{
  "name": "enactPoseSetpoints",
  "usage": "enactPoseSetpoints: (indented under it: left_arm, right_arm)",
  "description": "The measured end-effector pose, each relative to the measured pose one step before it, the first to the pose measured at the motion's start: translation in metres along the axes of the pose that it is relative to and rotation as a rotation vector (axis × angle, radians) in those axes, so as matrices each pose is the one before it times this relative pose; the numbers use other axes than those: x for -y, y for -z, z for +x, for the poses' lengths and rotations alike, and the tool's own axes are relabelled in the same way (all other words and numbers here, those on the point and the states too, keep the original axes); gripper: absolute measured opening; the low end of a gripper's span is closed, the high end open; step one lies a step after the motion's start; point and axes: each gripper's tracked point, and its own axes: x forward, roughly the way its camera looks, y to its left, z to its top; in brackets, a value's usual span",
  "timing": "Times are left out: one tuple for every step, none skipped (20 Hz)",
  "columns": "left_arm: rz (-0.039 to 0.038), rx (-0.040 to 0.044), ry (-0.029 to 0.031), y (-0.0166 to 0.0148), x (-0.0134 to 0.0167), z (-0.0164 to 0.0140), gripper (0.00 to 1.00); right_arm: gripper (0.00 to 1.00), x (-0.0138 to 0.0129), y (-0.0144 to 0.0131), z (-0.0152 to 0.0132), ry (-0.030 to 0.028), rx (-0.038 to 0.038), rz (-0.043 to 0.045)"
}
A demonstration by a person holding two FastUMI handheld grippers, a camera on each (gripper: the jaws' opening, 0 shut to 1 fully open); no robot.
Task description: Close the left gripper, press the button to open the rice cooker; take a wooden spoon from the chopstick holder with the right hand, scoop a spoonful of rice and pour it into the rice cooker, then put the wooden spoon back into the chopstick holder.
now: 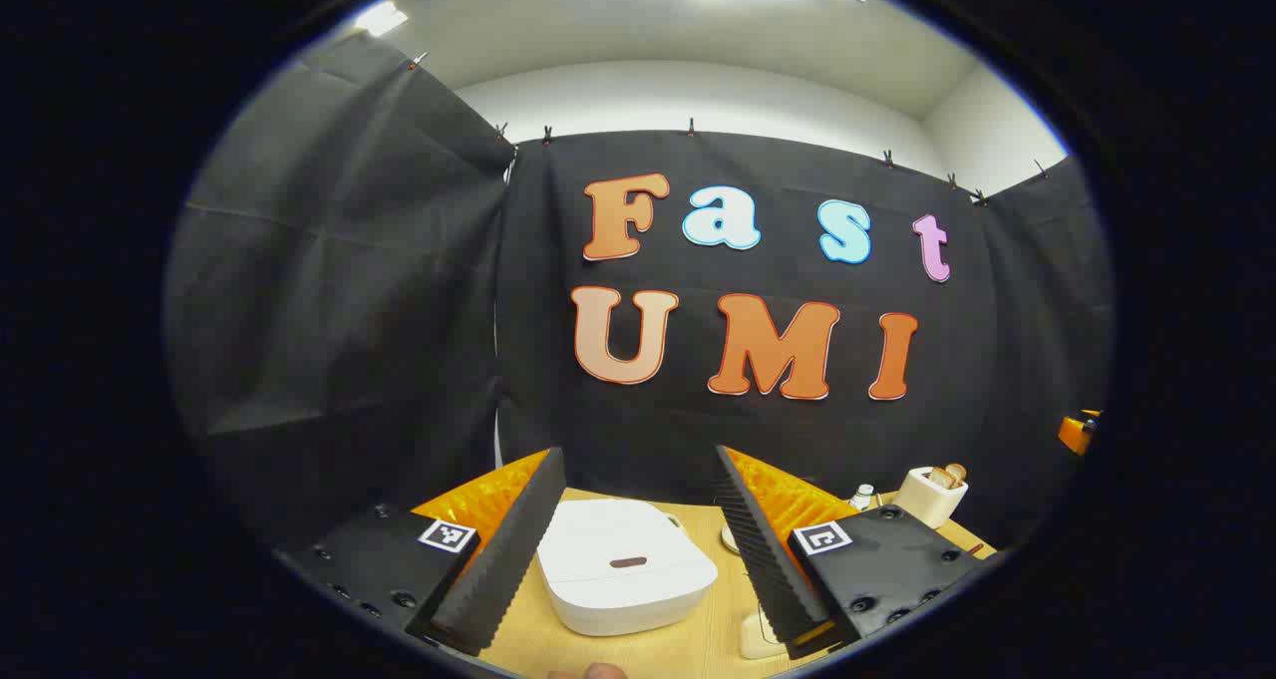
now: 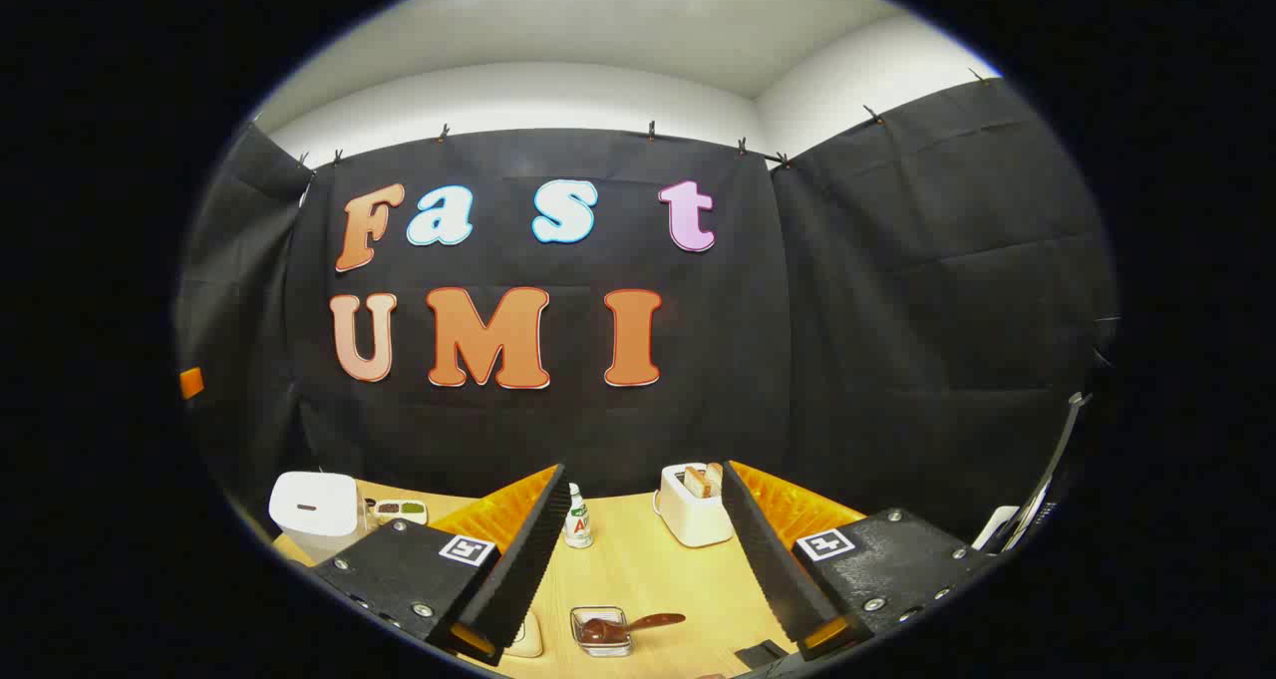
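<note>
Cooker (image 1: 623, 566) is sitting on the tabletop (image 1: 638, 654), lid down, straight ahead between the wide-open left hand-held gripper (image 1: 638, 549) fingers; the right hand-held gripper (image 2: 643, 559), also wide and empty, is pointing elsewhere, farther off.

The left gripper view looks level across the light wooden table (image 1: 608, 649) toward the booth's back wall, close above the closed white rice cooker (image 1: 623, 579). The right gripper view faces the same wall from farther right, with that cooker (image 2: 314, 511) far to its left. Both views share the cream toaster holding bread (image 1: 930, 495) (image 2: 695, 505) right of the cooker.
</note>
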Motion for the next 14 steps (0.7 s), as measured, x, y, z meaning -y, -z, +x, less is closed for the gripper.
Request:
enactPoseSetpoints:
  left_arm:
    - [0.00751, 0.00580, -0.00608, -0.00308, -0.00276, -0.00045, 1.00]
    - [0.00351, 0.00642, -0.00452, -0.00227, -0.00111, -0.00159, 1.00]
    - [-0.00082, 0.00374, -0.00450, -0.00252, -0.00078, -0.00136, 1.00]
    - [-0.00298, 0.00034, -0.00150, 0.00031, -0.00048, -0.00121, 1.00]
    - [-0.00271, -0.00179, 0.00837, -0.00043, 0.00188, -0.00172, 1.00]
    - [-0.00402, 0.00167, 0.00970, -0.00127, 0.00235, -0.00203, 1.00]
    - [-0.00161, 0.00062, 0.00121, -0.00143, 0.00026, -0.00149, 1.00]
    - [0.00230, 0.00092, -0.00254, -0.00090, -0.00306, -0.00060, 1.00]
    - [0.00728, 0.00118, -0.00341, -0.00173, -0.00171, -0.00044, 1.00]
    - [0.00911, 0.00233, -0.00617, -0.00064, -0.00112, -0.00152, 1.00]
    - [0.00463, 0.00615, -0.00789, -0.00328, -0.00221, -0.00118, 1.00]
    - [0.00090, 0.00650, -0.00270, -0.00263, -0.00113, -0.00138, 1.00]
    - [-0.00071, 0.00500, -0.00322, -0.00233, -0.00022, -0.00182, 1.00]
    - [-0.00018, 0.00088, -0.00292, 0.00161, -0.00129, -0.00146, 1.00]
  right_arm:
    - [0.94, -0.00083, -0.00068, -0.00109, -0.00240, 0.00130, -0.00087]
    - [0.94, -0.00030, -0.00172, -0.00158, -0.00291, 0.00217, 0.00086]
    - [0.94, 0.00014, -0.00167, -0.00042, -0.00163, 0.00331, 0.00118]
    - [0.94, 0.00081, -0.00040, -0.00015, 0.00150, 0.00060, 0.00005]
    - [0.94, 0.00128, 0.00126, 0.00011, 0.00304, -0.00127, -0.00178]
    - [0.94, 0.00037, -0.00036, -0.00046, 0.00027, 0.00019, -0.00165]
    - [0.94, -0.00059, -0.00128, -0.00054, -0.00181, 0.00029, 0.00031]
    - [0.94, -0.00103, -0.00024, -0.00106, -0.00373, -0.00056, 0.00217]
    - [0.94, 0.00009, -0.00047, -0.00069, -0.00301, -0.00159, 0.00079]
    - [0.94, -0.00002, -0.00121, -0.00001, -0.00096, -0.00023, -0.00249]
    - [0.94, -0.00035, -0.00156, -0.00071, -0.00108, 0.00298, -0.00660]
    - [0.94, 0.00141, -0.00188, -0.00021, 0.00229, 0.00355, -0.00960]
    - [0.94, 0.00193, 0.00014, 0.00071, 0.00442, 0.00145, -0.01011]
    - [0.94, 0.00151, -0.00049, -0.00011, 0.00519, -0.00017, -0.00817]
